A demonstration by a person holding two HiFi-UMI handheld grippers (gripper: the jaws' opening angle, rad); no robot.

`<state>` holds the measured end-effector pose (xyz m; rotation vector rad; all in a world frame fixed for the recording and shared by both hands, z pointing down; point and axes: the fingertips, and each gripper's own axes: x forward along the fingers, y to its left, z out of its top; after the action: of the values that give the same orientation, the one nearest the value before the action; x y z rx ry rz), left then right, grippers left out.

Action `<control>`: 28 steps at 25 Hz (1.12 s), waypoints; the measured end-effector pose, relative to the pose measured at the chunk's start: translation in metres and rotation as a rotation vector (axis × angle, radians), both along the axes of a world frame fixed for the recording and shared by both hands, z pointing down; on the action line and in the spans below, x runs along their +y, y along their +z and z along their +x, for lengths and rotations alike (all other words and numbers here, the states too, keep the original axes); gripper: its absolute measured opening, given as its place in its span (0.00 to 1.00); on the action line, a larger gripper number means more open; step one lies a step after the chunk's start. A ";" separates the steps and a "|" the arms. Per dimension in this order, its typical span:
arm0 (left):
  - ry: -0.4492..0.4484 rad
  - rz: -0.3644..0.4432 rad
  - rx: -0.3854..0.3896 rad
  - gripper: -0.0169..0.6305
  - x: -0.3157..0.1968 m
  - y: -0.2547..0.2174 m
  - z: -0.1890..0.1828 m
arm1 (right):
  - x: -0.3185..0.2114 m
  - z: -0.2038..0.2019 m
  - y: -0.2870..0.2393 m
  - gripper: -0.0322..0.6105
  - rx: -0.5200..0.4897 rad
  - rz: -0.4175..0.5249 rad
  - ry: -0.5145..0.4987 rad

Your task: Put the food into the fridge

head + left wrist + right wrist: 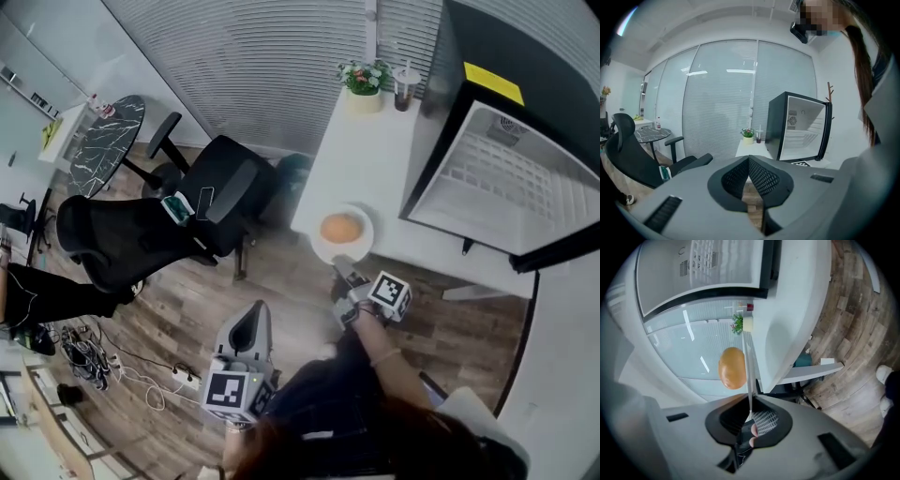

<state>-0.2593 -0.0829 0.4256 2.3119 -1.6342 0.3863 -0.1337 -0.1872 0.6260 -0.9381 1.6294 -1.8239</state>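
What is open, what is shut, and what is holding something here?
fridge: door open, visible shelves bare
plate: at the edge of the table, rim pinched
round orange food: lying on the plate, outside the fridge
right hand-held gripper: shut on the plate's rim
left hand-held gripper: shut, empty
cup: upright on the table

White table (367,164): fridge (506,169), potted plant (364,82), perhaps a cup (405,90); plate (320,249) at its near edge

Grey left gripper (255,314) and right gripper (341,267) (checkered marker cubes (232,392)), mesh pads (764,178), dark clothing (328,403)
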 end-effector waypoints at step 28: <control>0.212 0.076 0.060 0.03 0.026 -0.010 0.004 | 0.057 0.026 -0.075 0.07 0.054 0.102 0.087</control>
<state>-0.2552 -0.0567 0.4156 2.5373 -1.4042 0.3006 -0.1075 -0.1301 0.5509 -1.0046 1.6700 -1.6554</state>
